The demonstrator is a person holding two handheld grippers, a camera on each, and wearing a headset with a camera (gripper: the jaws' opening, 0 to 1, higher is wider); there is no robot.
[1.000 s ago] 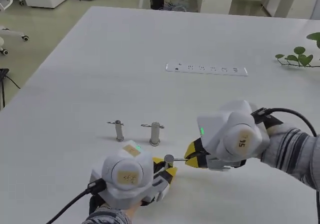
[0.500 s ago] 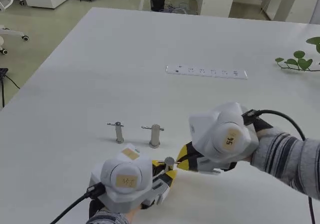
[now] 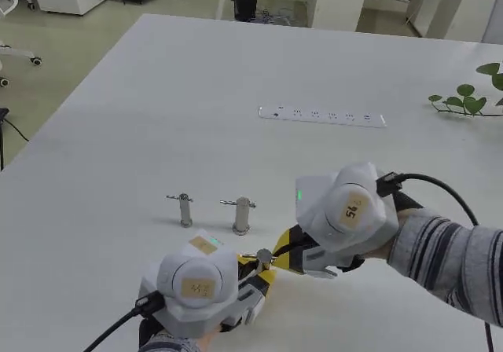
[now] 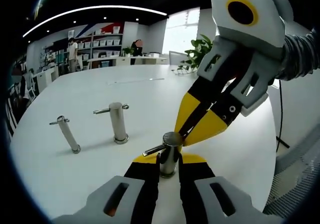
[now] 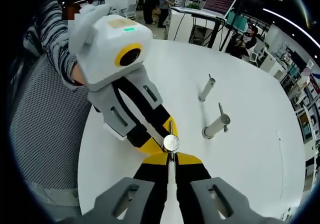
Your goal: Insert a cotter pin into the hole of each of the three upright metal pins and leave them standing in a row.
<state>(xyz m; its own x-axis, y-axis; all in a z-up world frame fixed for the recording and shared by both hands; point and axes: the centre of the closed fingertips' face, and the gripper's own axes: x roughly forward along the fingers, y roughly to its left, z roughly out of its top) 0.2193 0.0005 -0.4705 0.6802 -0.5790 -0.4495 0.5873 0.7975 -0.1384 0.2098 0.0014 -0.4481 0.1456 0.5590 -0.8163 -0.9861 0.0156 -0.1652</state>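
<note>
Nearest the person, the left hand-held gripper (image 4: 169,161) is clenched around the shaft of the third metal pin (image 4: 170,145), which stands upright on the bench (image 3: 157,116). From the other side, the right hand-held gripper (image 3: 284,255) is clamped on the cotter pin (image 4: 151,149), whose tip already pokes out of the far side of the pin's head in the left gripper view. To do this well, the left grip should stay firm and the pin vertical. The right hand should push straight along the line of the hole, without twisting, until the cotter pin seats, and only then let go. Just beyond stand the two finished pins (image 3: 241,214), each with its cotter pin through it, so the third belongs in line beside them. A power strip (image 3: 322,117) lies farther off. Compared with a second ago, the right jaws have closed in on the pin's head, the bare wire between them has all but gone, and the two finished pins have kept their places.
</note>
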